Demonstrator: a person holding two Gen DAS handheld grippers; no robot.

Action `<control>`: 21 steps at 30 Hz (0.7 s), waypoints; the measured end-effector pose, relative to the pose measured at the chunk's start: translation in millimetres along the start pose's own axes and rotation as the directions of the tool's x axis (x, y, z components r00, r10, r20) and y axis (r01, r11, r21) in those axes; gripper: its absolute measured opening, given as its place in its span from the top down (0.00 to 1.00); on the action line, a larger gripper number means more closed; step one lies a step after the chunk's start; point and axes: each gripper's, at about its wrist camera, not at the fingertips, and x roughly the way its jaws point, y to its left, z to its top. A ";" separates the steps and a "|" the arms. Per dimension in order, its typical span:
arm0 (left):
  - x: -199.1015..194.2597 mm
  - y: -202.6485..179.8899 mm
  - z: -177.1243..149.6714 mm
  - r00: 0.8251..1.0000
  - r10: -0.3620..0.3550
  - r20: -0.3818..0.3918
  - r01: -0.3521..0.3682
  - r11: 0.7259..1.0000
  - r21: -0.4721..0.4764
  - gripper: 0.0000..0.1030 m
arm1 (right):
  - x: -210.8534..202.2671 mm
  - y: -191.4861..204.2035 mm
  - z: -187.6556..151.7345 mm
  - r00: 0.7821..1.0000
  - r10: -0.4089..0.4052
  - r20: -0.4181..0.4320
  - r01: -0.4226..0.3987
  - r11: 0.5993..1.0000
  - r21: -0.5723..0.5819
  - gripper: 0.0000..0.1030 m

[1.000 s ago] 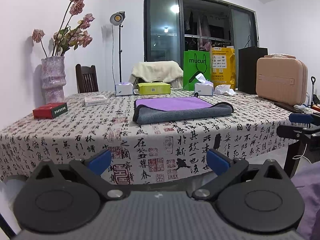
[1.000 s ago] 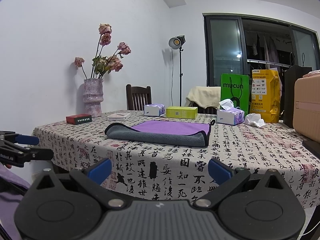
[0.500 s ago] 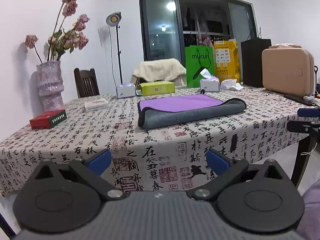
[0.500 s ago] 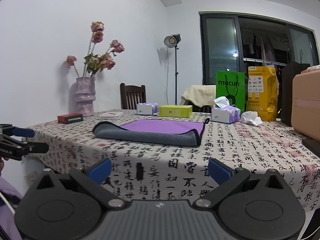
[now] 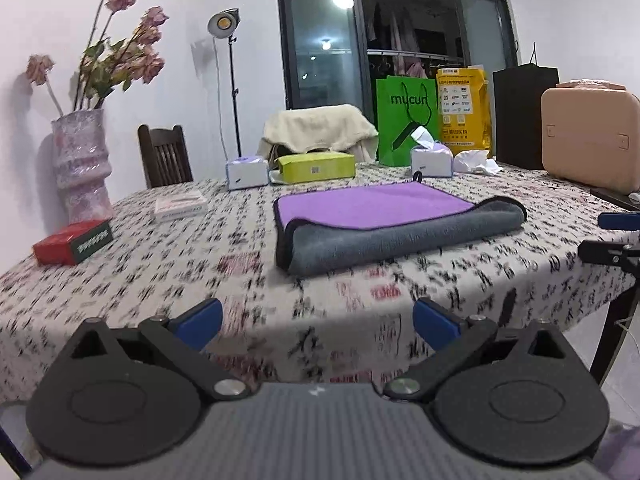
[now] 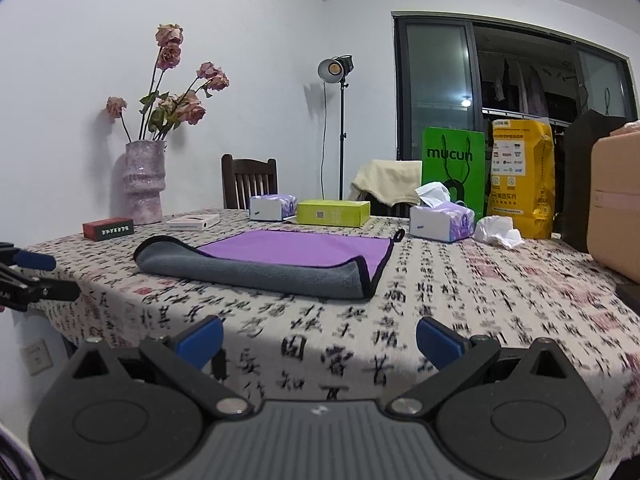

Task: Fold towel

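Observation:
A towel, purple on one side and grey on the other, lies on the table, its near edge folded back so the grey side shows. It is in the left wrist view (image 5: 392, 220) and the right wrist view (image 6: 276, 260). My left gripper (image 5: 318, 322) is open and empty, over the table's near edge, short of the towel. My right gripper (image 6: 319, 338) is open and empty, also short of the towel. Each gripper shows at the edge of the other's view: the right gripper (image 5: 612, 240), the left gripper (image 6: 32, 280).
The table (image 5: 200, 264) has a cloth printed with characters. On it stand a vase with flowers (image 6: 144, 188), a red box (image 5: 74, 242), tissue packs (image 6: 440, 220), a yellow-green box (image 5: 316, 166), bags (image 6: 452, 168) and a tan case (image 5: 592, 140). A chair (image 6: 250, 182) stands behind.
Both grippers have moved forward toward the table and the towel, which looks larger now. Both stay open and the towel has not moved.

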 end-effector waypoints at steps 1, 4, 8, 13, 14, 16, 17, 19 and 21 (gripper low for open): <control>6.6 -0.5 3.5 1.000 -0.003 0.006 0.003 1.000 0.003 0.00 | 5.3 -0.6 1.5 1.000 0.002 -0.001 -0.002 1.000 -0.006 0.00; 26.6 -3.6 12.6 1.000 -0.005 0.020 0.005 1.000 0.024 0.00 | 22.4 -3.4 8.4 1.000 0.015 -0.001 -0.015 1.000 -0.012 0.00; 53.7 -2.4 24.4 0.999 -0.031 0.020 0.030 0.998 0.058 0.00 | 45.0 -6.4 20.5 0.999 0.038 0.000 -0.038 0.999 -0.021 0.00; 81.1 5.6 34.2 0.999 -0.043 0.007 0.042 0.998 0.040 0.00 | 72.7 -13.2 33.8 0.999 0.043 -0.013 -0.044 0.999 -0.026 0.00; 86.0 8.1 35.9 0.999 -0.049 0.001 0.049 0.998 0.025 0.00 | 78.0 -14.7 36.3 0.999 0.043 -0.018 -0.044 0.999 -0.022 0.01; 94.5 12.1 38.5 0.998 -0.066 -0.009 0.066 0.998 0.004 0.00 | 87.6 -18.9 40.8 0.998 0.050 -0.026 -0.050 0.999 -0.012 0.02; 98.1 13.4 39.5 0.997 -0.071 -0.014 0.071 0.997 0.003 0.00 | 92.2 -20.2 42.7 0.998 0.051 -0.028 -0.052 0.999 -0.011 0.03; 103.7 14.4 40.6 0.997 -0.078 -0.020 0.078 0.997 0.012 0.00 | 101.7 -21.9 45.1 0.997 0.059 -0.045 -0.060 0.998 -0.016 0.08; 110.3 14.9 41.9 0.996 -0.087 -0.028 0.087 0.996 0.008 0.00 | 111.8 -24.1 46.8 0.996 0.061 -0.070 -0.062 0.998 -0.015 0.10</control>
